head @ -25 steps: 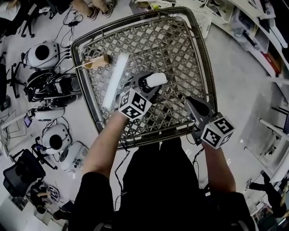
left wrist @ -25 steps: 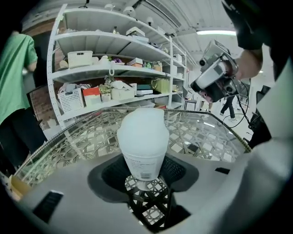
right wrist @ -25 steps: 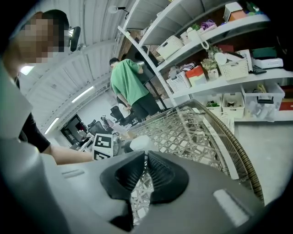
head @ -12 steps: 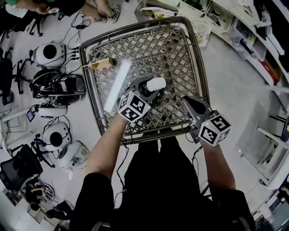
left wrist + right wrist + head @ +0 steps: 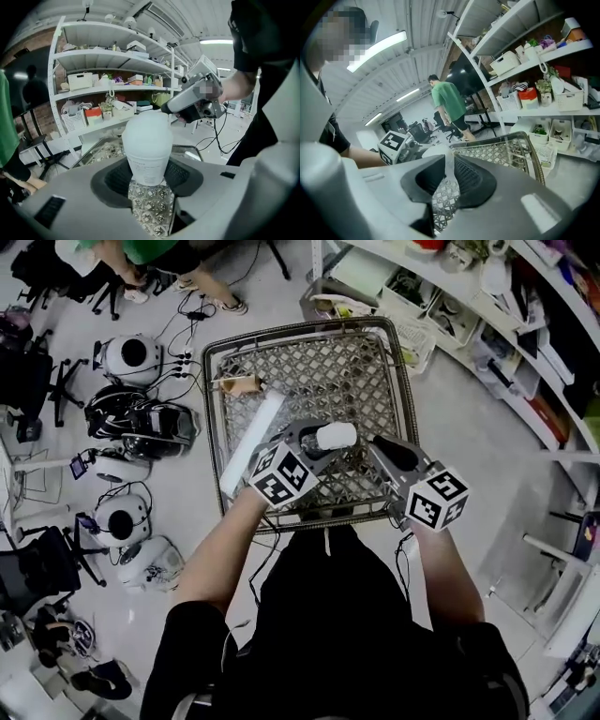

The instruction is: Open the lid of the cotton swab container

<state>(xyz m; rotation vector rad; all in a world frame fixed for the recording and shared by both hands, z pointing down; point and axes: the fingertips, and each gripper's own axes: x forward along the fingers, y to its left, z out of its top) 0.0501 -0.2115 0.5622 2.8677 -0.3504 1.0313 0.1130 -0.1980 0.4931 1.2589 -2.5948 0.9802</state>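
The left hand-held gripper (image 5: 317,442) clamps the cotton swab container (image 5: 337,436) by its base, long axis pointing straight out.

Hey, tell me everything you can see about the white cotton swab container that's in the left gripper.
The cotton swab container is a small white, slightly translucent plastic tub with a rounded, domed top and a tapering body that carries fine print too small to read. Its lid looks shut. The left gripper clamps its narrow lower end between the two dark pads. In the head view it lies tilted on its side in the air, above the wire-mesh basket.
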